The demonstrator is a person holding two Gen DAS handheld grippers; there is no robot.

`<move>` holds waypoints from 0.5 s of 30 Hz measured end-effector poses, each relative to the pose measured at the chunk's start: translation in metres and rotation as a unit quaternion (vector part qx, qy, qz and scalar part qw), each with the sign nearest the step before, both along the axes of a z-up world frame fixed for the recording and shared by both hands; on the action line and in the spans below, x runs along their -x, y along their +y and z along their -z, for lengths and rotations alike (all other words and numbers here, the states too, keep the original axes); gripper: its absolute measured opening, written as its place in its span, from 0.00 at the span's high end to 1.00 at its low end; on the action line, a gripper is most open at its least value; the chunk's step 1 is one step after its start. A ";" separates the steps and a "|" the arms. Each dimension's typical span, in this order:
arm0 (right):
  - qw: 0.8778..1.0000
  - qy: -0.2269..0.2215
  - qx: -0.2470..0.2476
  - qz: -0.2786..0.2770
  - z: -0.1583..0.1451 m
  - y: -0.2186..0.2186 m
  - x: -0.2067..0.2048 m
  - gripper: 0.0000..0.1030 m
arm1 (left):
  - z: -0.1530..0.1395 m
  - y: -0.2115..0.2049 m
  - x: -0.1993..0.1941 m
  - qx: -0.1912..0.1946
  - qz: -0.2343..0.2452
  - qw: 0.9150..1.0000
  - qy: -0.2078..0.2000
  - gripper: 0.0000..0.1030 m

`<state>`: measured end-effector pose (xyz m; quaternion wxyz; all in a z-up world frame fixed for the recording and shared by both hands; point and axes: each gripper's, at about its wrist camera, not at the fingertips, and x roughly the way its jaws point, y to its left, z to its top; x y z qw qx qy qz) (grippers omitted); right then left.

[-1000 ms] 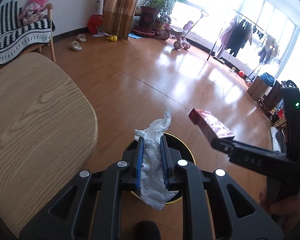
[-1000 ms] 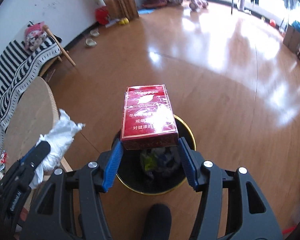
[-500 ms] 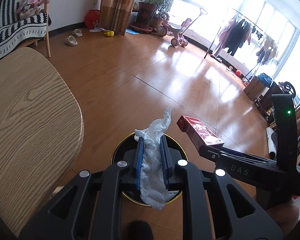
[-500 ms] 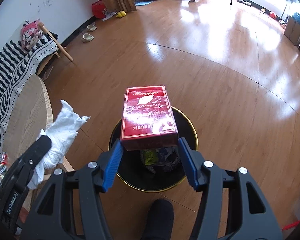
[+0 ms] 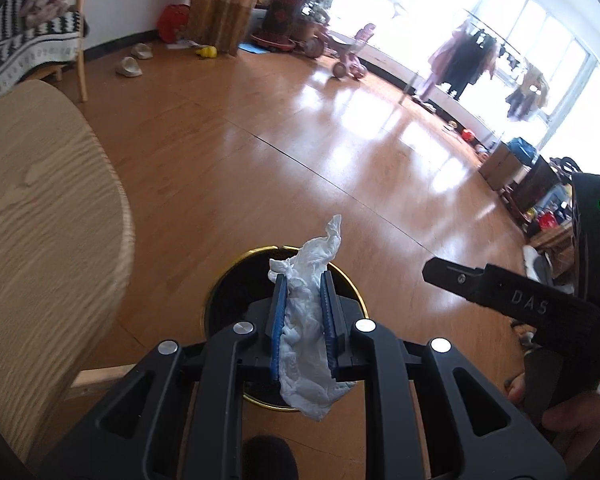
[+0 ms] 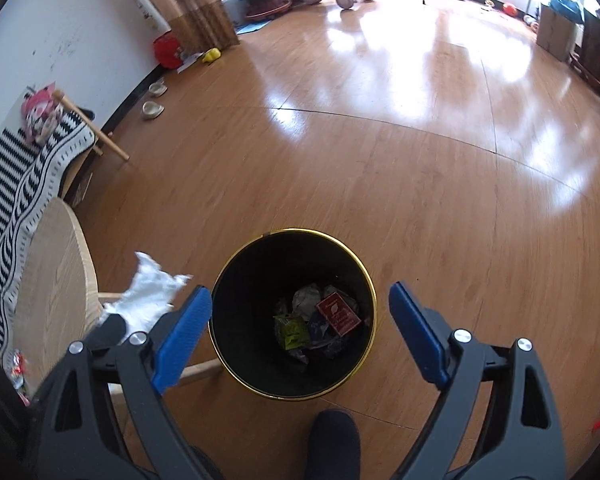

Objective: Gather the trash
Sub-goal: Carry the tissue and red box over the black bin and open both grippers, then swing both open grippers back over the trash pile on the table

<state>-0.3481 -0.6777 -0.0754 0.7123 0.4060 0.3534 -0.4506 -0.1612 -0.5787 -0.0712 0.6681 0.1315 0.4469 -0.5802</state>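
Note:
My left gripper (image 5: 303, 280) is shut on a crumpled white tissue (image 5: 306, 320), held above the near rim of a black trash bin with a gold rim (image 5: 220, 292). In the right wrist view the bin (image 6: 220, 284) stands on the floor right below my right gripper (image 6: 300, 300), which is open wide and empty. A red cigarette box (image 6: 337, 313) lies inside the bin on other wrappers. The tissue (image 6: 148, 300) shows to the left of the bin, in the left gripper.
A round light-wood table (image 5: 40, 220) is at the left, its edge close to the bin. A chair with a striped blanket (image 6: 16, 184) stands behind it. The wooden floor (image 6: 420, 140) spreads ahead. A dark shoe tip (image 6: 336, 444) is just before the bin.
My right gripper has opened and the red cigarette box has dropped into the bin. The left gripper keeps its hold on the tissue and has moved further over the bin.

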 end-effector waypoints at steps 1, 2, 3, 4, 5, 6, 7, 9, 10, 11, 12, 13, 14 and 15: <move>1.000 0.001 0.002 0.004 -0.001 0.000 0.001 0.15 | 0.003 -0.004 0.001 -0.002 0.011 1.000 0.004 0.83; 1.000 0.000 0.006 0.008 -0.003 -0.001 0.003 0.15 | 0.006 -0.007 0.003 -0.004 0.020 1.000 0.005 0.78; 1.000 -0.001 0.008 0.010 -0.004 -0.001 0.003 0.15 | 0.009 -0.010 0.004 -0.007 0.024 1.000 0.004 0.61; 1.000 -0.002 0.011 0.014 -0.006 -0.001 0.004 0.15 | 0.011 -0.009 0.005 -0.007 0.024 1.000 0.004 0.47; 1.000 -0.005 0.013 0.017 -0.008 -0.001 0.005 0.15 | 0.012 -0.009 0.006 -0.007 0.020 1.000 0.003 0.42; 1.000 -0.009 0.015 0.018 -0.008 0.001 0.006 0.15 | 0.013 -0.009 0.005 -0.009 0.015 1.000 0.002 0.36; 1.000 -0.011 0.016 0.019 -0.008 0.001 0.007 0.15 | 0.013 -0.008 0.004 -0.009 0.014 1.000 0.004 0.35; 1.000 -0.014 0.018 0.018 -0.009 0.002 0.006 0.15 | 0.011 -0.007 0.001 -0.006 0.011 1.000 0.004 0.32; 1.000 -0.014 0.019 0.016 -0.009 0.003 0.005 0.15 | 0.011 -0.005 0.000 -0.004 0.010 1.000 0.002 0.30; 1.000 -0.014 0.020 0.015 -0.010 0.003 0.004 0.15 | 0.010 -0.004 -0.001 -0.003 0.008 1.000 -0.001 0.29; 1.000 -0.015 0.020 0.014 -0.010 0.003 0.003 0.15 | 0.008 -0.002 -0.003 -0.003 0.004 1.000 -0.003 0.29; 1.000 -0.017 0.021 0.010 -0.012 0.004 0.001 0.15 | 0.007 -0.001 -0.005 -0.003 0.001 1.000 -0.003 0.28; 1.000 -0.018 0.023 0.008 -0.013 0.005 0.000 0.15 | 0.004 0.002 -0.008 -0.003 -0.005 1.000 -0.002 0.28; 0.999 -0.018 0.026 0.004 -0.015 0.007 -0.004 0.15 | 0.001 0.007 -0.010 -0.002 -0.008 1.000 -0.002 0.27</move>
